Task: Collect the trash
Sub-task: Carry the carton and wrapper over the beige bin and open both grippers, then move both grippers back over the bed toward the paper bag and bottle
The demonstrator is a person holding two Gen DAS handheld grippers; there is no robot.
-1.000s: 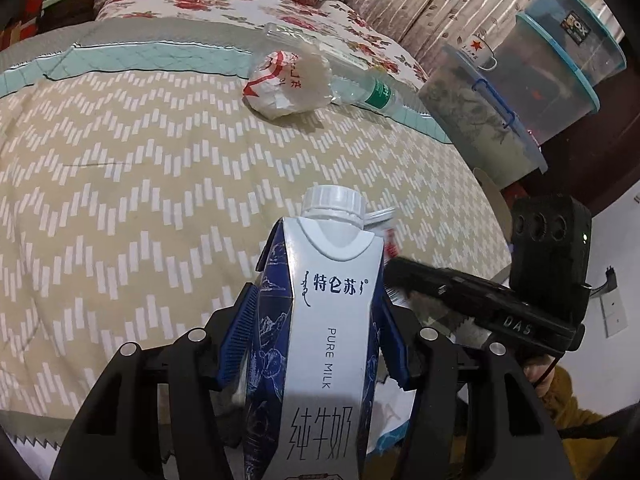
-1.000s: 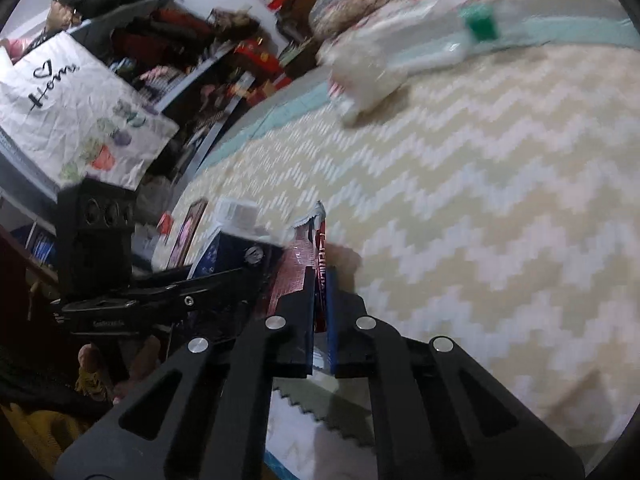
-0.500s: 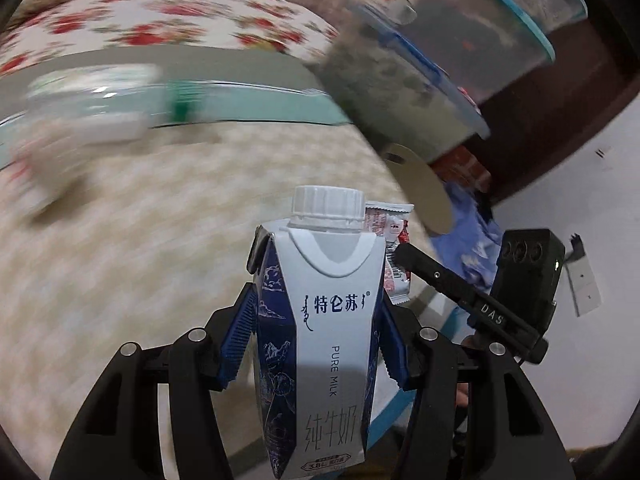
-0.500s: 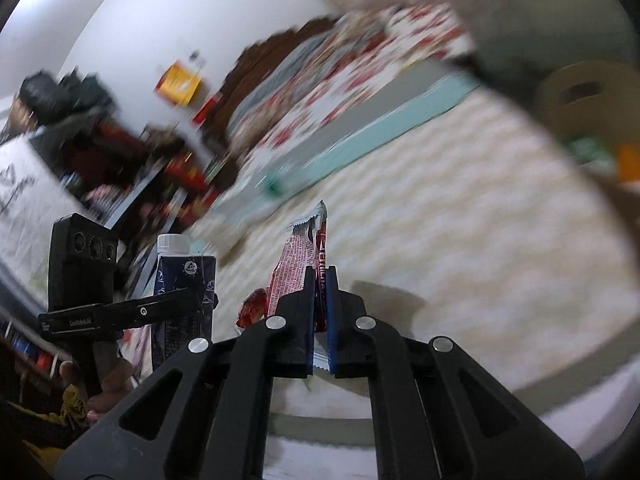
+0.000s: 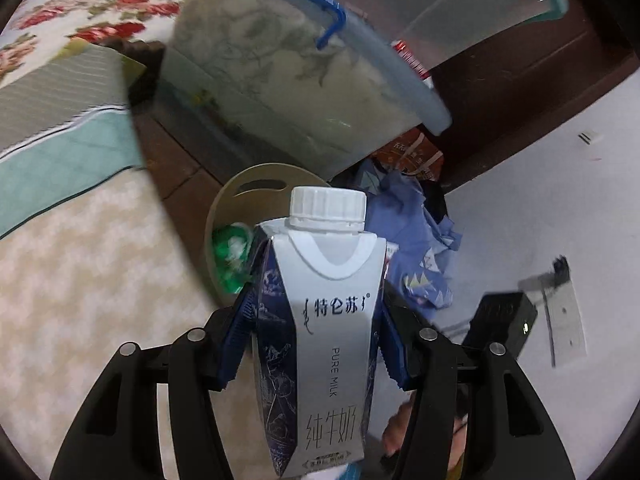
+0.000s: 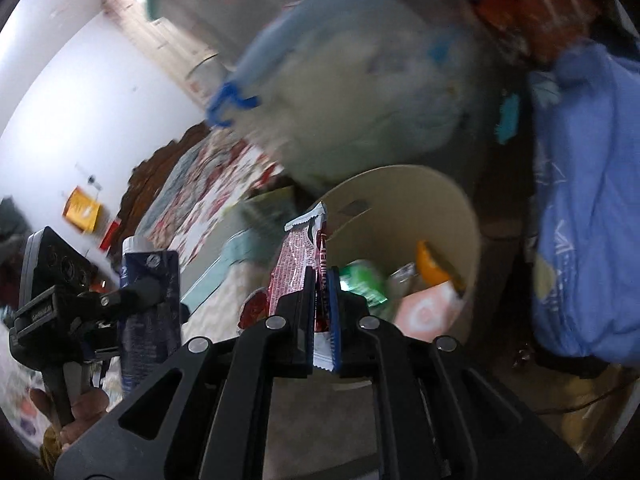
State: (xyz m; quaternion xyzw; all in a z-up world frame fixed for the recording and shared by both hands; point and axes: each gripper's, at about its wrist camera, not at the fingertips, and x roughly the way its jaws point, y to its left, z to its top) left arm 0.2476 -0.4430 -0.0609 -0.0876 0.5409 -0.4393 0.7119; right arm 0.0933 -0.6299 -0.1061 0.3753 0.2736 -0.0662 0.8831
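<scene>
My left tongs point(image 5: 316, 340) grip a "PURE MILK" carton point(image 5: 324, 320), right tongs point(image 6: 320, 312) pinch a red wrapper point(image 6: 300, 264) over the beige bin point(image 6: 460, 216), beside blue clothes point(image 6: 580, 240).

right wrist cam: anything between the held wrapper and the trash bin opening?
Nothing. In the right wrist view the red snack wrapper, pinched in the right gripper, overlaps the beige trash bin rim directly; no object intervenes.

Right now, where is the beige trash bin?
In the right wrist view the beige trash bin stands on the floor just beyond the right gripper, between the bed and the blue cloth pile.
</scene>
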